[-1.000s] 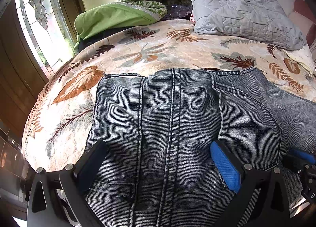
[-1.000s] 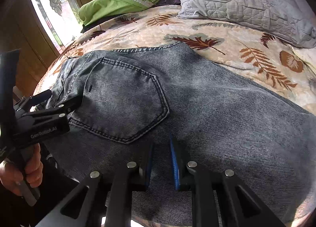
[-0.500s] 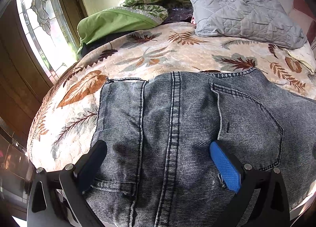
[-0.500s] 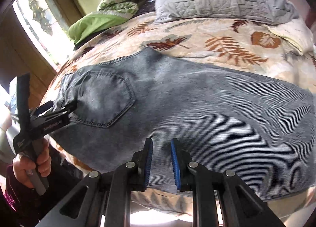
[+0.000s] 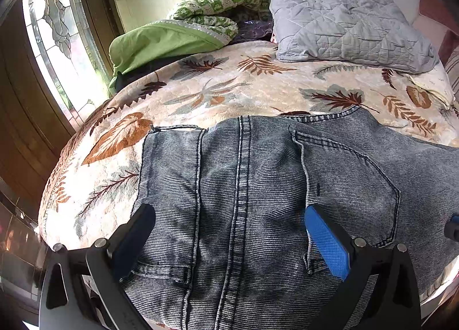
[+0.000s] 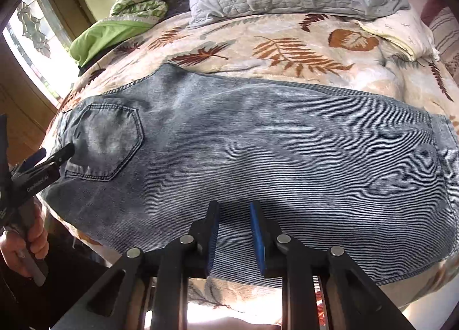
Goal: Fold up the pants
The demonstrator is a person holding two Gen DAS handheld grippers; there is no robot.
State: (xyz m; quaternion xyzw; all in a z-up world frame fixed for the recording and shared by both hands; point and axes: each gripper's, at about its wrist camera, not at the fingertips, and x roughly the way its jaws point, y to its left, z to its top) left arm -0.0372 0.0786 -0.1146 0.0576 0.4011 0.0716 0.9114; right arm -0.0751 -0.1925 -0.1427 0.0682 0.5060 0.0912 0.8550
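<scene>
The grey-blue washed denim pants [image 6: 258, 152] are laid lengthwise, already halved, on the leaf-patterned bed blanket [image 5: 229, 94]. The left claw [image 5: 229, 241] is spread over the waistband at 9 o'clock; the right claw [image 6: 233, 232] is opening, nothing pinched. A hem grasp at 3 o'clock is likely called for next.

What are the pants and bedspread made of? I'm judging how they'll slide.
Pants: looks like washed grey-blue denim, matte, with fine ribbed lines, doubled seams and a stitched pocket. Bedspread: probably plush fleece; its leaf-printed surface looks fuzzy with a soft sheen.
</scene>
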